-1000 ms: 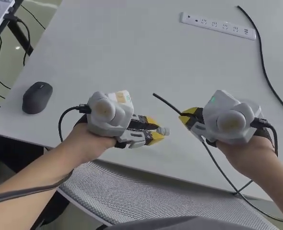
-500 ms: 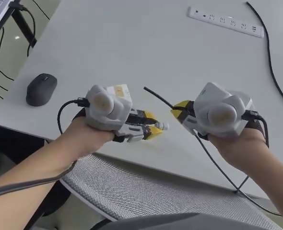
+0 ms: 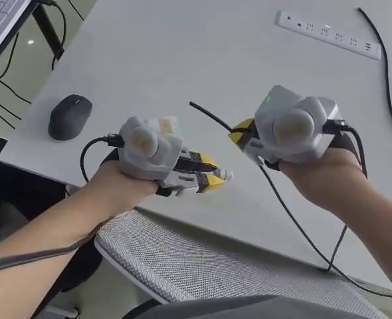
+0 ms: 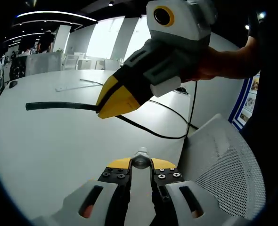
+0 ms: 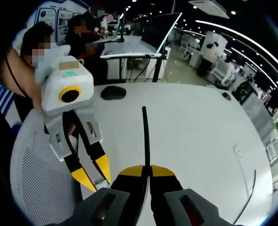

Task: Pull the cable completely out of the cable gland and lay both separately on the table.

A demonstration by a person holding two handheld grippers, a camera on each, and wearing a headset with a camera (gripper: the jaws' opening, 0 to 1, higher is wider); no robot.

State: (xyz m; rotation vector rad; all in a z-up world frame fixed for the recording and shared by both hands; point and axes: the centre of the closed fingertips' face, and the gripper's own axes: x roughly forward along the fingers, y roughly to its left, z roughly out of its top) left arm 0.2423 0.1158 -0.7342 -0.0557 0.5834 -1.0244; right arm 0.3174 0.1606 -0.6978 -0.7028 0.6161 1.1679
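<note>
Now, at about 9 o'clock in the head view, a dark mouse (image 3: 70,116) lies on the white table (image 3: 183,53). Nearer the centre, your left gripper (image 3: 212,179) has its jaws narrow, closed on the small grey cable gland (image 3: 226,176). The gland sticks out past the yellow tips, near the front edge of the table. At 1 o'clock from it, your right gripper (image 3: 237,135) is clamped on the black cable (image 3: 209,115). The free end of the cable points to 10 o'clock and is bare, clearly apart from the gland. The rest of the cable runs down toward 5 o'clock, past the table edge. Far back, at 1 o'clock, a white power strip (image 3: 329,34) lies flat.
</note>
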